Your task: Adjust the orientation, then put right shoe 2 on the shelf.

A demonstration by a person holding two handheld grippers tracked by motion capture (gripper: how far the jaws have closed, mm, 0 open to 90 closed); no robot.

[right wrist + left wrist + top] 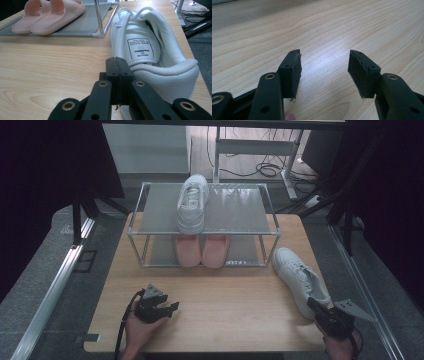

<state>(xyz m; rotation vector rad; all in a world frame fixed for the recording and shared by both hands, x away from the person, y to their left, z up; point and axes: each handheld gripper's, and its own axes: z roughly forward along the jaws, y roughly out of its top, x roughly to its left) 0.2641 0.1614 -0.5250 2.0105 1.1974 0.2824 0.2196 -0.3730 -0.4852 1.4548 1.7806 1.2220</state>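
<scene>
Judging from how the shoes lie, the work seems to be putting a pair of white sneakers on the shoe rack, and it looks about half done. Nearest to the person, the left hand-held gripper [169, 308] rests low over the bare table [225, 315] with its jaws wide apart and nothing between them. The right hand-held gripper [314, 303] is at the heel of the white sneaker on the table [299, 278], which lies near the right edge, just beside the rack's front right leg. In the right gripper view the jaws are pressed together with no gap, next to the heel collar [162, 70]; I cannot tell if a thin piece of the shoe is pinched or the jaws only touch it. Farther away, the shoe rack [260, 233] carries the other white sneaker [192, 202] on its upper shelf, and a pair of pink slippers [201, 251] sits on the lower shelf. So one sneaker is placed and one is left. The backs of the slippers are hidden under the upper shelf.
</scene>
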